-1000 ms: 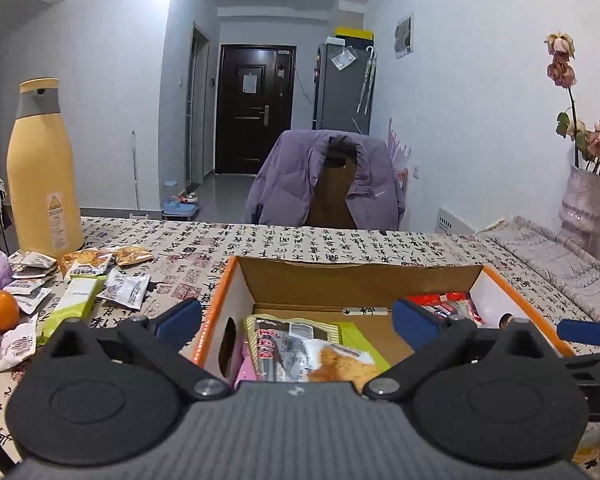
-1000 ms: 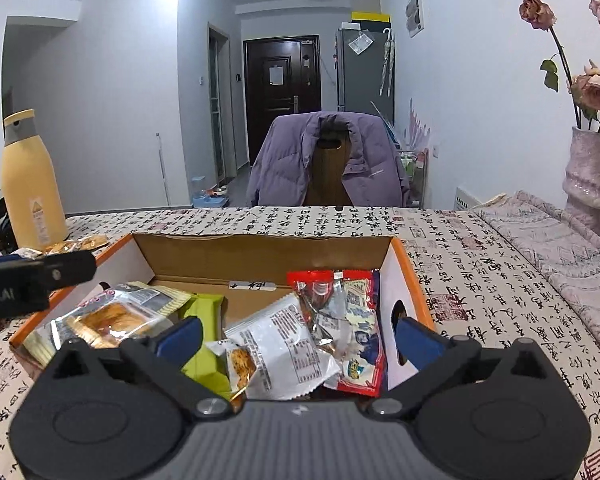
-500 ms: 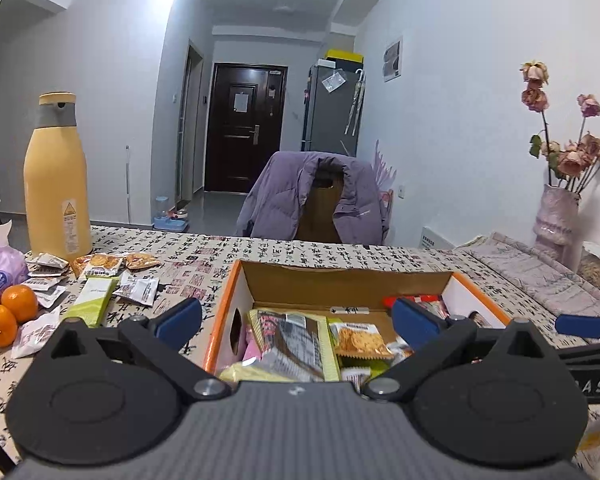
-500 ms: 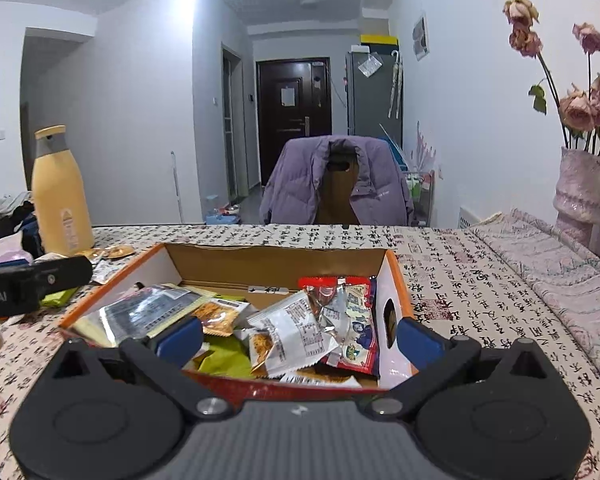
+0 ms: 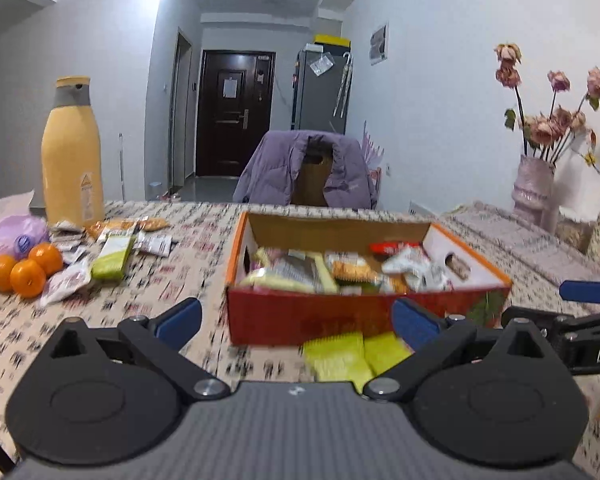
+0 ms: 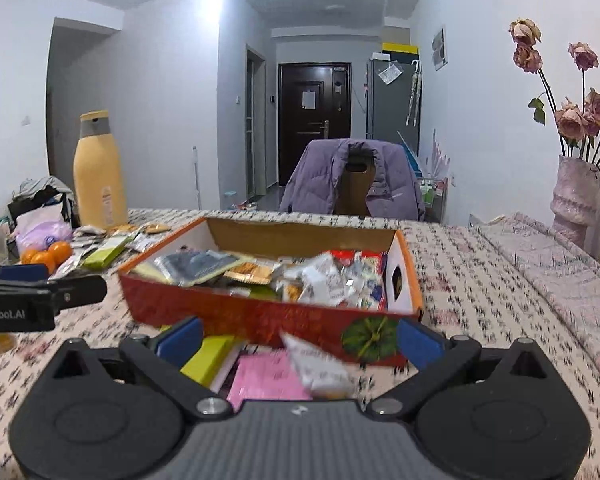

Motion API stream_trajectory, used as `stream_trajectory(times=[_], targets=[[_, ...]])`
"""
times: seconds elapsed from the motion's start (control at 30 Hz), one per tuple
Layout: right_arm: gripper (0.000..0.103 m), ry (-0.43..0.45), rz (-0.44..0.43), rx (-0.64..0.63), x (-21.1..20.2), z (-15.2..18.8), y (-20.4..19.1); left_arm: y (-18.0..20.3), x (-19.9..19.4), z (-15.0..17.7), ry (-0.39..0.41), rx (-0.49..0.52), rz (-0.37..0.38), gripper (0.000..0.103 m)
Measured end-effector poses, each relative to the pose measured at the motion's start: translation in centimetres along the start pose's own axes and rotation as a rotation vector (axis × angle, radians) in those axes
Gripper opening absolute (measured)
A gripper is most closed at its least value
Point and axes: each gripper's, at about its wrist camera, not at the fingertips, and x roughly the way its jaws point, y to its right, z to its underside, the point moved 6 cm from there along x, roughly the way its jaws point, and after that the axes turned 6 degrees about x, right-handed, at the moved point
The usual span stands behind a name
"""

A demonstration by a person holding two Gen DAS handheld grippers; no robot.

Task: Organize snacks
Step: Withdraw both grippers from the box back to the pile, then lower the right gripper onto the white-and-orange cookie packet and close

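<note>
An open red and orange cardboard box [image 5: 340,318] full of mixed snack packets stands on the patterned tablecloth; it also shows in the right wrist view [image 6: 236,312]. My left gripper [image 5: 296,322] is open and empty, in front of the box's near wall. Yellow-green packets [image 5: 340,354] lie on the cloth between its fingers. My right gripper [image 6: 298,336] is open and empty, over a yellow-green packet [image 6: 210,358], a pink packet [image 6: 266,376] and a white packet [image 6: 320,368] just before the box. More loose packets [image 5: 112,256] lie at the left.
A tall yellow bottle [image 5: 73,152] stands at the far left, with oranges [image 5: 24,272] and a purple bag [image 5: 14,236] near it. A vase of dried roses [image 5: 534,184] stands at the right. A chair with a purple jacket [image 5: 308,172] is behind the table.
Both grippers have pulled back and up from over the box. The box's front wall and the packets lying before it have come into view. Both stay open.
</note>
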Motion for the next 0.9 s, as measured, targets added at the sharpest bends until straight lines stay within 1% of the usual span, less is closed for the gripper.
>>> stream_trajectory(times=[0.2, 0.4, 0.47, 0.6, 0.7, 0.8, 0.87, 0.9], targets=[[0.103, -0.058, -0.016, 0.001, -1.5, 3.7, -1.4, -0.2, -2.2, 3.1, -0.04, 0.006, 0.008, 0.103], [0.103, -0.127, -0.023, 0.021, -2.0, 7.7, -3.3, -0.5, -3.8, 6.0, -0.085, 0.025, 0.012, 0.103], [0.103, -0.136, -0.022, 0.016, -2.2, 8.7, -4.2, -0.9, -4.2, 6.7, -0.094, 0.025, 0.009, 0.103], [0.103, -0.141, -0.028, -0.02, -2.2, 9.8, -6.1, -1.5, -5.2, 7.3, -0.093, 0.029, 0.002, 0.103], [0.102, -0.134, -0.011, -0.056, -1.8, 10.3, -7.4, -1.9, -5.6, 7.8, -0.098, 0.028, 0.005, 0.103], [0.096, -0.128, 0.009, -0.073, -1.5, 10.6, -8.4, -2.2, -5.8, 8.4, -0.11, 0.022, 0.011, 0.103], [0.087, -0.134, 0.013, -0.075, -1.2, 10.7, -8.7, -2.4, -5.9, 8.6, -0.112, 0.016, 0.013, 0.103], [0.084, -0.139, 0.007, -0.071, -1.2, 10.8, -8.8, -2.4, -5.9, 8.6, -0.112, 0.013, 0.015, 0.103]])
